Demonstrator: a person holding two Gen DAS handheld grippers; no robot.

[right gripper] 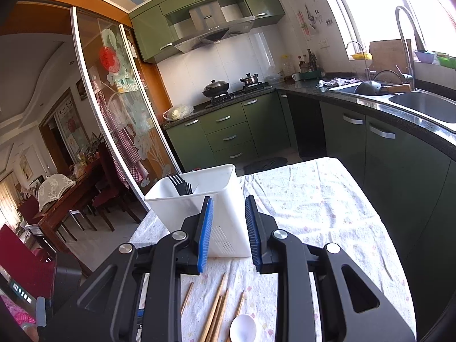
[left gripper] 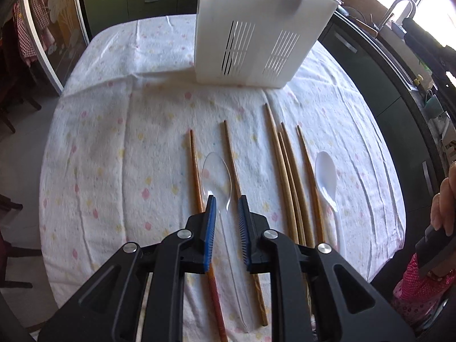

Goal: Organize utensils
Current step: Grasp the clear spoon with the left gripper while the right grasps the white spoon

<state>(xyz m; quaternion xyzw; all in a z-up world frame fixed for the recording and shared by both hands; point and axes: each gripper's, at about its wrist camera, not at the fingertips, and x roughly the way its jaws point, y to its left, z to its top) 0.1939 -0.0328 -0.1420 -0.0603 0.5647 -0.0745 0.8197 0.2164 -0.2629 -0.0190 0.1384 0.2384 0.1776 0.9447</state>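
Several wooden chopsticks (left gripper: 287,176) lie side by side on the flowered tablecloth (left gripper: 128,142), with a clear plastic spoon (left gripper: 216,171) among them and a white spoon (left gripper: 327,176) to their right. My left gripper (left gripper: 227,199) points down over the clear spoon. Its blue pads stand either side of the spoon's neck without pressing on it. A white slotted utensil holder (left gripper: 256,28) stands behind. In the right wrist view my right gripper (right gripper: 229,199) is open and empty in front of the holder (right gripper: 225,222), which has black forks (right gripper: 181,185) in it. Chopsticks (right gripper: 216,307) and the white spoon (right gripper: 242,327) lie below.
A hand (left gripper: 444,199) holds the other gripper's black handle at the right table edge. A dark counter with a steel sink (right gripper: 421,105) and green cabinets (right gripper: 225,134) runs to the right and behind. A glass sliding door (right gripper: 119,114) and dining chairs are to the left.
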